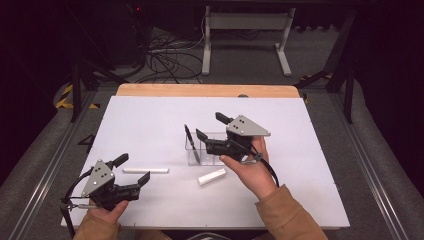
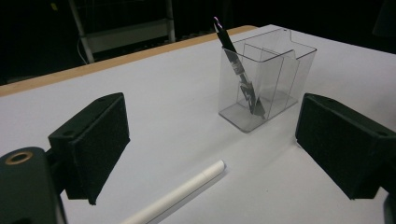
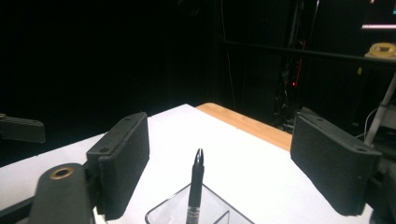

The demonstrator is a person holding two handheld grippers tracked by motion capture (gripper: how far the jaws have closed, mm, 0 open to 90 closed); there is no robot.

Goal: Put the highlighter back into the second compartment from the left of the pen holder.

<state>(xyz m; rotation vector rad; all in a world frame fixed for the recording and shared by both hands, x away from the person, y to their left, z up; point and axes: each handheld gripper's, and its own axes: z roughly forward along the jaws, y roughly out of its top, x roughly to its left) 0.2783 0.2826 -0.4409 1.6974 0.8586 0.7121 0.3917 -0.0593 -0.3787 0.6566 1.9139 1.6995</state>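
The right gripper (image 1: 210, 127), held in a person's right hand (image 1: 250, 170), hovers over a clear holder (image 1: 216, 159) near the middle of the white table (image 1: 150, 115), its two black jaws spread wide and gripping nothing. In the right gripper view the jaws stand apart on either side of a black pen (image 3: 196, 186), whose tip rises between them without touching either pad. The pen stands tilted in the holder's left compartment, its top leaning away from the person; the left gripper view shows its lower end resting on the holder's floor (image 2: 254, 105), beside the inner divider. Two white sticks lie flat on the table nearer the person: a short stick (image 1: 211, 176) just in front of the holder, close to the right hand, and a long stick (image 1: 145, 170) farther left. The left gripper (image 1: 134, 171), held low at the table's near left corner in the left hand (image 1: 102, 212), is likewise released, its jaws open and empty. In its own view the long stick (image 2: 180, 196) lies on the table between the open jaws, touching neither, with the holder (image 2: 280, 65) well beyond. A strip of bare wood (image 1: 207, 90) edges the table's far side, and cables (image 1: 165, 60) trail across the dark floor behind it.
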